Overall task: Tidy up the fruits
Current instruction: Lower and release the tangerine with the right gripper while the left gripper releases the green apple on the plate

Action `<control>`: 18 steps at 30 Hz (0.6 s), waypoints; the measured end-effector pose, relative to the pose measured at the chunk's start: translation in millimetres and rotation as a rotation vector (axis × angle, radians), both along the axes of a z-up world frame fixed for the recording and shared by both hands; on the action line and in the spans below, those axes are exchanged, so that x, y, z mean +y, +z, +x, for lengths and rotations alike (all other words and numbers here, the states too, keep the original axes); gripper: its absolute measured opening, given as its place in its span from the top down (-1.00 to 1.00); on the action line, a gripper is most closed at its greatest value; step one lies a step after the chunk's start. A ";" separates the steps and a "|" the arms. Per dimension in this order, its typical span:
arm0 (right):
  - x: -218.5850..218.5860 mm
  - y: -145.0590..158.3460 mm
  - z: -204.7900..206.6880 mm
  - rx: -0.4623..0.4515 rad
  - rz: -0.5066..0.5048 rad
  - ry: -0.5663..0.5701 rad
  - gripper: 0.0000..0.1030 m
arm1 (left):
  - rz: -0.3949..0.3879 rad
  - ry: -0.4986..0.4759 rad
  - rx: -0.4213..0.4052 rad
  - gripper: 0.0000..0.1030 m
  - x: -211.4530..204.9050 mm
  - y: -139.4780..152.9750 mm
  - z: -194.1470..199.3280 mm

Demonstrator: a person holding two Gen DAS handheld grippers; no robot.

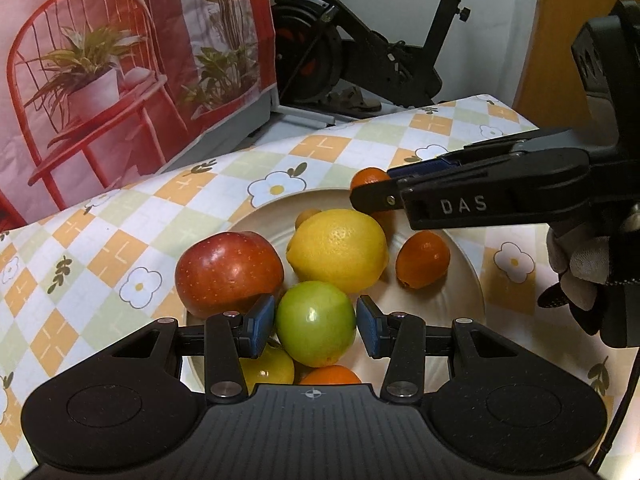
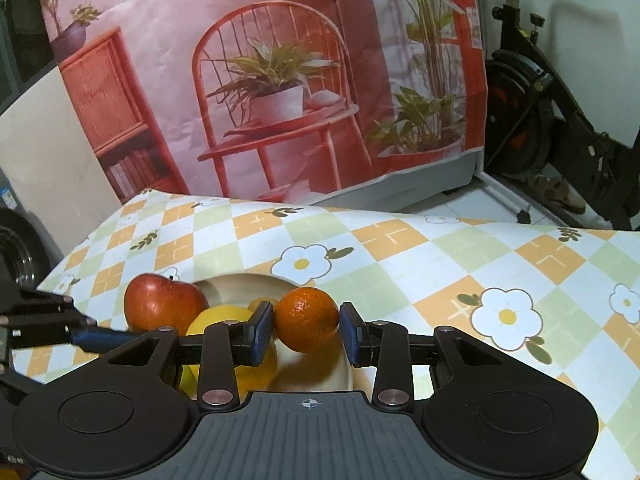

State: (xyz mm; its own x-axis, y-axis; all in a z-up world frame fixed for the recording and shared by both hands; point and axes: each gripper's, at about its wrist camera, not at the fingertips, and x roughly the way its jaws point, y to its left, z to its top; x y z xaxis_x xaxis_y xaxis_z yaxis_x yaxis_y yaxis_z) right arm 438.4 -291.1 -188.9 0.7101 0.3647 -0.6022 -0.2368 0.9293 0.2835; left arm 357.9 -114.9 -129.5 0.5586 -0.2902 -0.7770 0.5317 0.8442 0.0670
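**Two grippers closed on fruit over a crowded cream ceramic plate (image 1: 460, 280).**
The left gripper (image 1: 316, 322) clasps the round green apple (image 1: 315, 322) at the plate's near edge, wedged against a red apple (image 1: 228, 272) and a yellow lemon (image 1: 338, 250). The right gripper (image 2: 306, 330) grips a small orange mandarin (image 2: 307, 318) by the far rim. Risk: lifting the green apple could nudge its neighbours so they roll onto the checked tablecloth (image 1: 120, 240); the smooth skin might also slip.

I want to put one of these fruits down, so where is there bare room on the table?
Free: the checked tablecloth right of the plate, and the strip left of the red apple. Crowded: the plate, where apple, lemon and green apple pack together between the left gripper and right gripper.
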 end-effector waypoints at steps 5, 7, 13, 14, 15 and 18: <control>1.5 -0.2 2.4 0.003 0.009 -0.004 0.30 | -0.001 -0.002 -0.018 0.08 -0.9 2.7 -0.5; 1.8 0.0 2.5 0.004 0.009 -0.007 0.30 | 0.001 -0.001 -0.025 0.08 -1.4 3.5 -1.5; 0.7 3.3 -1.8 -0.001 0.008 -0.022 0.22 | -0.011 0.009 -0.041 0.08 2.2 8.7 -5.0; 0.0 5.4 -4.1 -0.009 0.009 -0.027 0.17 | -0.016 0.012 -0.045 0.08 3.0 10.2 -5.9; -1.2 7.4 -6.3 -0.017 0.012 -0.031 0.11 | -0.022 0.015 -0.049 0.08 4.0 12.7 -7.1; -4.4 15.8 -15.7 -0.048 0.012 -0.055 0.03 | -0.036 0.023 -0.066 0.07 7.0 20.0 -12.0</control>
